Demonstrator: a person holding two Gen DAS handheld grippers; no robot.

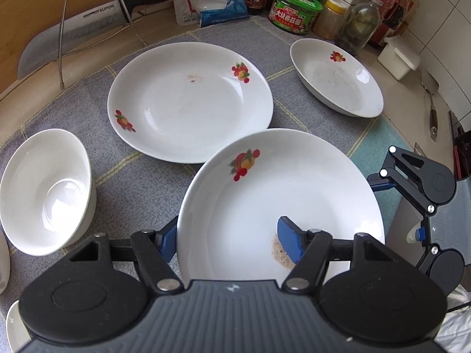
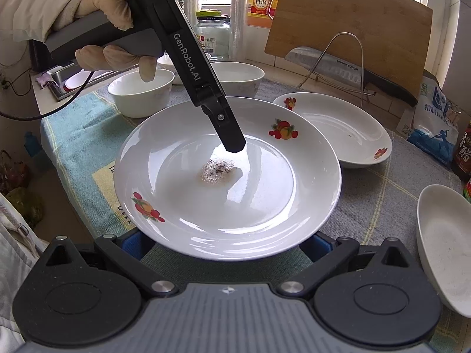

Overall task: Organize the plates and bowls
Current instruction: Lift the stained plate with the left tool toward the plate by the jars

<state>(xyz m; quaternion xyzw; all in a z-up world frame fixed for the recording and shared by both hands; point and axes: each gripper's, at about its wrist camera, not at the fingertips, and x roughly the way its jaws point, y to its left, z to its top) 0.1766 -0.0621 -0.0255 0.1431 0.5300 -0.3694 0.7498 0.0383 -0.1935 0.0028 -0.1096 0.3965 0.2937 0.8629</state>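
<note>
Both right tongs [image 2: 226,242] tips hidden | under plate [image 2: 265,206] rim

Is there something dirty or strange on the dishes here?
Yes. The plate gripped at its rim by the left gripper has a small brownish, speckled patch of residue near its middle. The plate behind it has a faint brown stain too.

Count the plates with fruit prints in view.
3: one in the left gripper, one behind it mid-cloth, one far right. More may be hidden.
</note>
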